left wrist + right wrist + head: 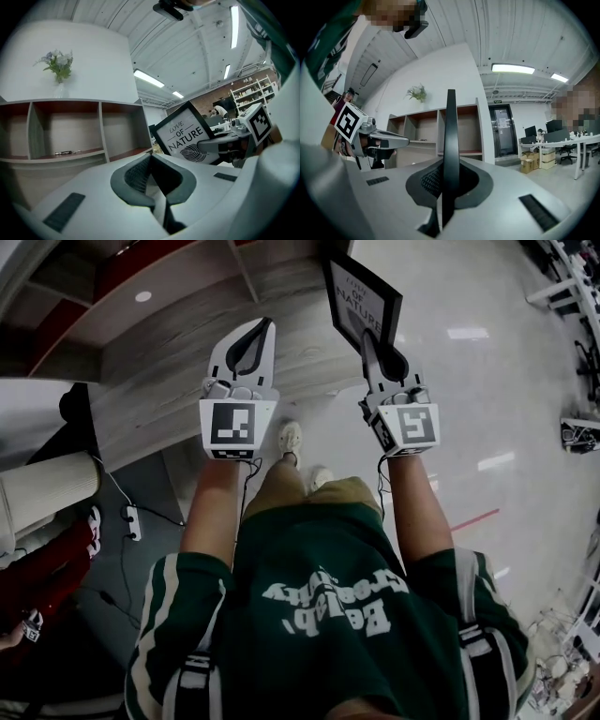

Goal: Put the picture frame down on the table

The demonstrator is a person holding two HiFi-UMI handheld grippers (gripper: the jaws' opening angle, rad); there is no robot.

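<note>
Upper centre, the right gripper [372,341] clamps the picture frame [360,289] by one thin edge (left gripper [255,334]: jaws together, empty); it could pivot or slip when lowered

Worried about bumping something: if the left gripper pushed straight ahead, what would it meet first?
Probably the shelf unit, though depth is unclear; the picture frame sits off that line, to the right.

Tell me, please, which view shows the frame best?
The left gripper view: the frame faces it, so its lettering and leaf read clearly. The head view shows the frame slanted and small. The right gripper view shows only its thin black edge between the jaws.
</note>
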